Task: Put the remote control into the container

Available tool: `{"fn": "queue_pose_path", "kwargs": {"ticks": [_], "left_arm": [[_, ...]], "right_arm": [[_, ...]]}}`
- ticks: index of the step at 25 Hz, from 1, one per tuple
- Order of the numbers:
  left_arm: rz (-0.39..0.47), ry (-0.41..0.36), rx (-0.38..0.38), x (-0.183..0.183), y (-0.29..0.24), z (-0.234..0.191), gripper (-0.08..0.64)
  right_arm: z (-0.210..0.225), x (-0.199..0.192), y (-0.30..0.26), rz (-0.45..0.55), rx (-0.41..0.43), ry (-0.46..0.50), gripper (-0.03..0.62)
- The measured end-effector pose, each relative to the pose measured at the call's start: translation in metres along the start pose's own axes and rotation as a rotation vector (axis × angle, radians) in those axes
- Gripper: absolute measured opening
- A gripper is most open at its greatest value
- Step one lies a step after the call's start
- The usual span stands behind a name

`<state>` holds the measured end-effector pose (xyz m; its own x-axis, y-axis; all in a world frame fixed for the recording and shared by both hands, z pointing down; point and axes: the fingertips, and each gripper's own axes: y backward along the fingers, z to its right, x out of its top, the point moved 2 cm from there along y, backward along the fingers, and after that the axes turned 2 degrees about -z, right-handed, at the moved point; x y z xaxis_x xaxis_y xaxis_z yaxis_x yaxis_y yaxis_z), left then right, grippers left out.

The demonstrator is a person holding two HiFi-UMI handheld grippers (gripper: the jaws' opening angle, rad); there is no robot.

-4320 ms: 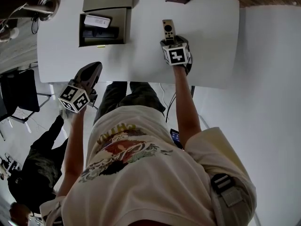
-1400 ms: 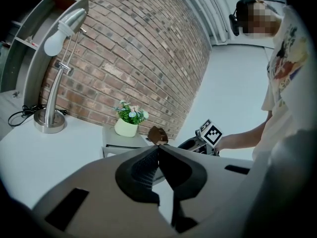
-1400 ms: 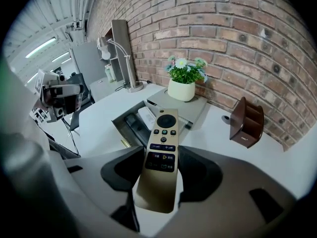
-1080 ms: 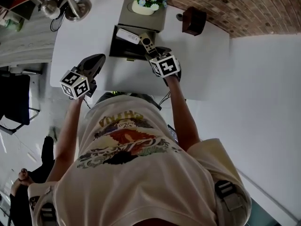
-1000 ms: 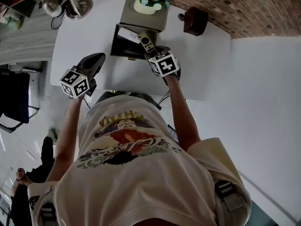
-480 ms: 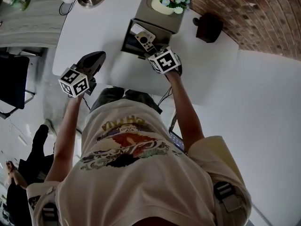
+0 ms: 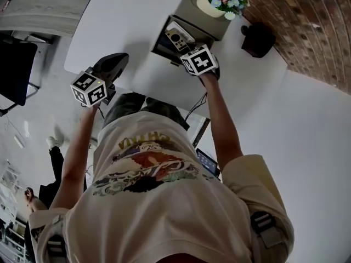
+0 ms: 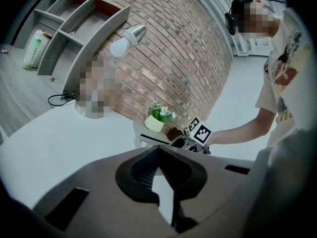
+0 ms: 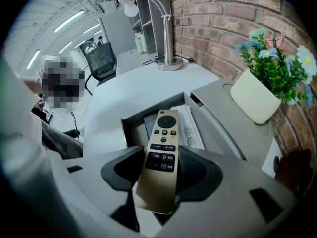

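While the right claw (image 7: 185, 47) gripped the remote control (image 7: 176, 37) above the open container (image 7: 160, 49) on the counter (image 7: 126, 21), the head view showed the left claw (image 7: 112, 64) idle at the counter's near edge.

In the left gripper view, its tips met on nothing.

In the right gripper view, the remote sat pinched by its lower half, nose over the container, which held a white box (image 9: 188, 128) and a darker item (image 9: 148, 122). Dropped from there, it could land on those, tip against the wall and hang out.
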<state>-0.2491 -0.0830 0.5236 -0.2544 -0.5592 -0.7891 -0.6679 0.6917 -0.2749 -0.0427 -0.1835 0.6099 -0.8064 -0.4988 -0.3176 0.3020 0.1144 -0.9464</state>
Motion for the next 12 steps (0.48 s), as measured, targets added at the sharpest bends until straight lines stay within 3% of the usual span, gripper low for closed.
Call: {"fn": "queue_pose_path", "kwargs": {"ticks": [12], "left_arm": [[0.018, 0.013, 0.023, -0.0076, 0.0052, 0.0047, 0.005]], "right_arm": [[0.0069, -0.0063, -0.0093, -0.005, 0.001, 0.111, 0.218]]}}
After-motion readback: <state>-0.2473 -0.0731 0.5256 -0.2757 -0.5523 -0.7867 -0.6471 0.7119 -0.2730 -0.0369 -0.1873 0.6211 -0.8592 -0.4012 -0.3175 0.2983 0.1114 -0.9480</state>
